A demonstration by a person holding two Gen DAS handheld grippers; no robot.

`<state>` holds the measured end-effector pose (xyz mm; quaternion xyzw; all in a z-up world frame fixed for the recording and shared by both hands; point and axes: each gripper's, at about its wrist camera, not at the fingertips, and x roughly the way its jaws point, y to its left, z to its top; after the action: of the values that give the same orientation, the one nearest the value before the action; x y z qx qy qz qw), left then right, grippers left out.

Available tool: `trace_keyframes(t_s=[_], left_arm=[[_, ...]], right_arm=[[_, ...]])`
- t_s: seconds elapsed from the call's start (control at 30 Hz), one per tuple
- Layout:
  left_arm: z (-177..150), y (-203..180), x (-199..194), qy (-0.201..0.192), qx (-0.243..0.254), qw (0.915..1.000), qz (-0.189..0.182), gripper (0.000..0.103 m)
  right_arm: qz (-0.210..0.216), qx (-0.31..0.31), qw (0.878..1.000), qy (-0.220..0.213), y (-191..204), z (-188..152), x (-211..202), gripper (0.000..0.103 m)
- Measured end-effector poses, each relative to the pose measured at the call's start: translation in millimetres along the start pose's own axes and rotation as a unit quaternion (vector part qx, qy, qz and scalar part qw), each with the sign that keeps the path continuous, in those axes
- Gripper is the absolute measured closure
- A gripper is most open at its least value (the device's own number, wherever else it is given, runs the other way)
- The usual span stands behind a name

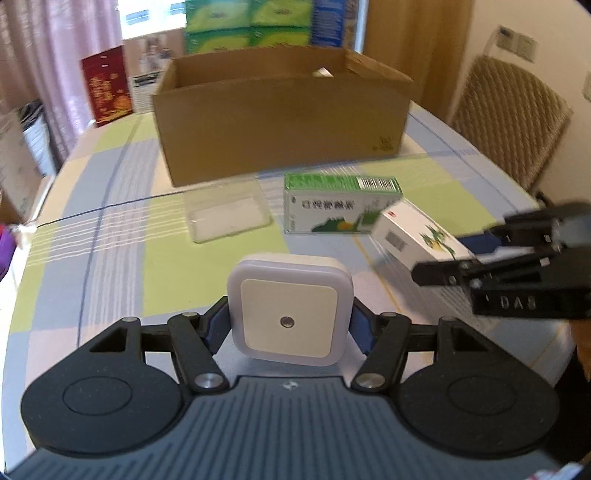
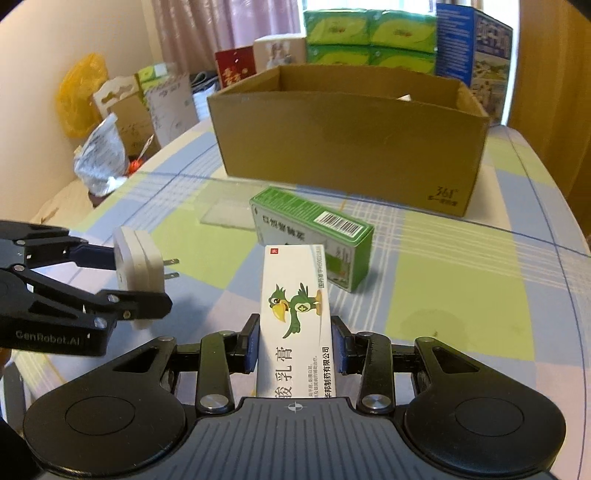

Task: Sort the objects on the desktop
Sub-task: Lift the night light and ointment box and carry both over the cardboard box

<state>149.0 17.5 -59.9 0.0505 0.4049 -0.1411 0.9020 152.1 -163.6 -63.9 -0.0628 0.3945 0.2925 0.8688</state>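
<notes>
Checked tablecloth (image 1: 110, 229), cardboard box (image 1: 280, 122) at 12 o'clock: left gripper (image 1: 290, 325) pinches plug-in night light (image 1: 290, 310), right gripper (image 2: 295, 343) pinches white ointment carton (image 2: 295, 314), both uncarried yet; green medicine carton (image 2: 314, 236) and clear plastic tray (image 1: 227, 218) remain unsorted.

home, dining room | checked tablecloth (image 1: 110, 229) | wicker chair (image 1: 509, 118) | curtains (image 2: 221, 26) | tissue packs (image 2: 369, 37)
</notes>
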Motion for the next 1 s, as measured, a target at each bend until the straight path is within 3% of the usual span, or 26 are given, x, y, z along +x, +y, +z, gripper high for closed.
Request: trace_keyframes(t_s=[0.43,1.0], left_arm=[[17.7,-12.0,-37.7,-0.004,-0.067,0.9974,0.027,0.042],[26.3,-30.5,-57.3,-0.013,-0.054,0.9981,0.027,0.042]], right_arm=[[-0.022,0.026,0.999,-0.024,-5.1,10.4,-46.4,0.068],[-0.02,0.033,0.998,-0.04,-10.8,18.4,-71.6,0.068]])
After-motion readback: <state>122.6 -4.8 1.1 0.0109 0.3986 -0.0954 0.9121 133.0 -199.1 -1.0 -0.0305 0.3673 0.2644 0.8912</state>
